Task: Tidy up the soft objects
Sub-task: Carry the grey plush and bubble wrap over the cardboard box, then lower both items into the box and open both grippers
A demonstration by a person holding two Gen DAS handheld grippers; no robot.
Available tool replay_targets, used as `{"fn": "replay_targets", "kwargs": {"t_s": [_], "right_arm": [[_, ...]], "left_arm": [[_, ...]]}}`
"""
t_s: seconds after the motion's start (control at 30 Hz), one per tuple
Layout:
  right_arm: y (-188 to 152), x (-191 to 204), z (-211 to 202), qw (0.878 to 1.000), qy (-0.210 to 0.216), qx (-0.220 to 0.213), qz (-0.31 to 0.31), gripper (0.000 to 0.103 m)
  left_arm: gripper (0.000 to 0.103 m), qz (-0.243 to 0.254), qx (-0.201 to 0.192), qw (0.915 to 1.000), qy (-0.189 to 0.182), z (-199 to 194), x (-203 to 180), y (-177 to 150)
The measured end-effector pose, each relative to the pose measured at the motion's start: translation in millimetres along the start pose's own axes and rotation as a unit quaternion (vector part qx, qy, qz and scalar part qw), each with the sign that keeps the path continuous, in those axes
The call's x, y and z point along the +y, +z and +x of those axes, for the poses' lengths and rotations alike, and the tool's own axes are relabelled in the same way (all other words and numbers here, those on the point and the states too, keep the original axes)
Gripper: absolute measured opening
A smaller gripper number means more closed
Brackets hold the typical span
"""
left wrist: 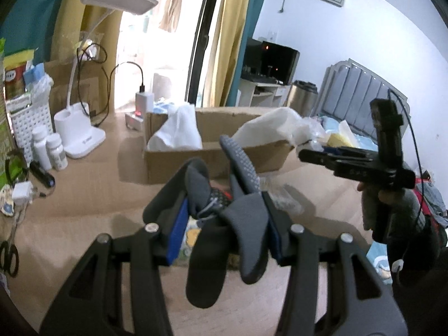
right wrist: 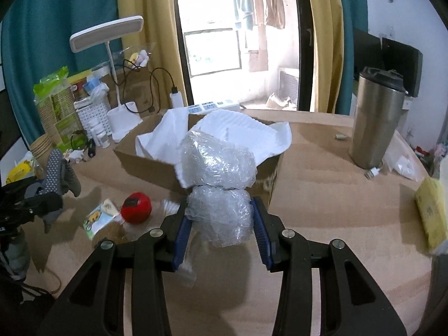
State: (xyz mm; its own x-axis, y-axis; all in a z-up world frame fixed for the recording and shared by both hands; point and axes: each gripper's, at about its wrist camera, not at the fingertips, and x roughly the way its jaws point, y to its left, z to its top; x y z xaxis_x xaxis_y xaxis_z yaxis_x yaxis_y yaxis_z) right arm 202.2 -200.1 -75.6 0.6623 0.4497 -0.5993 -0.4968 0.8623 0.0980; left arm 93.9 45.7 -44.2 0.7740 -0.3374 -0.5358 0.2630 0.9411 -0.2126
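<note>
Left claw [left wrist: 224, 224] pinches grey glove [left wrist: 246, 229] at lower centre of frame, fingers hanging limp. Right claw [right wrist: 219, 225] pinches bubble wrap [right wrist: 218, 184] at frame centre, above tabletop [right wrist: 336, 196], before box [right wrist: 145, 162]. Both seem light and soft; wrap slippery, better grip at bunched middle.

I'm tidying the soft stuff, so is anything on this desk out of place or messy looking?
Yes. White foam sheets spill crumpled over the rim of the open cardboard box. On the tan tabletop before it, a red ball and a small cartoon-printed packet lie loose.
</note>
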Motion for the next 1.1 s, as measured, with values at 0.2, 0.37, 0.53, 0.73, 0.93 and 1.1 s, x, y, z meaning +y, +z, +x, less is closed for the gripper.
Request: {"fn": "replay_targets", "kwargs": {"t_s": [0.2, 0.37, 0.53, 0.73, 0.93, 1.1], "right_arm": [[13.2, -1.9, 8.4, 1.0, 0.006, -0.007, 0.002, 0.044], [27.6, -0.2, 20.8, 1.0, 0.015, -0.01, -0.006, 0.044], [43.9, 1.9, 41.5, 1.0, 0.02, -0.004, -0.018, 0.044], [56.1, -0.6, 65.4, 1.0, 0.013, 0.018, -0.015, 0.044], [55.4, -2.1, 86.1, 0.999, 0.012, 0.039, -0.006, 0.044], [50.8, -0.9, 93.0, 0.999, 0.009, 0.047, -0.005, 0.048]], "left_arm": [[0.051, 0.01, -0.008, 0.9999, 0.002, 3.1, 0.4, 7.9], [0.051, 0.015, -0.011, 0.9998, 0.005, 6.2, 2.0, 14.3], [0.051, 0.017, -0.022, 0.9996, 0.003, 3.4, 0.5, 21.3], [0.051, 0.021, -0.026, 0.9995, 0.001, 4.8, -0.9, 26.2], [0.051, 0.016, -0.03, 0.9994, 0.006, 14.1, 0.9, 33.7], [0.051, 0.024, -0.037, 0.9989, 0.019, 27.4, -0.6, 43.8]]}}
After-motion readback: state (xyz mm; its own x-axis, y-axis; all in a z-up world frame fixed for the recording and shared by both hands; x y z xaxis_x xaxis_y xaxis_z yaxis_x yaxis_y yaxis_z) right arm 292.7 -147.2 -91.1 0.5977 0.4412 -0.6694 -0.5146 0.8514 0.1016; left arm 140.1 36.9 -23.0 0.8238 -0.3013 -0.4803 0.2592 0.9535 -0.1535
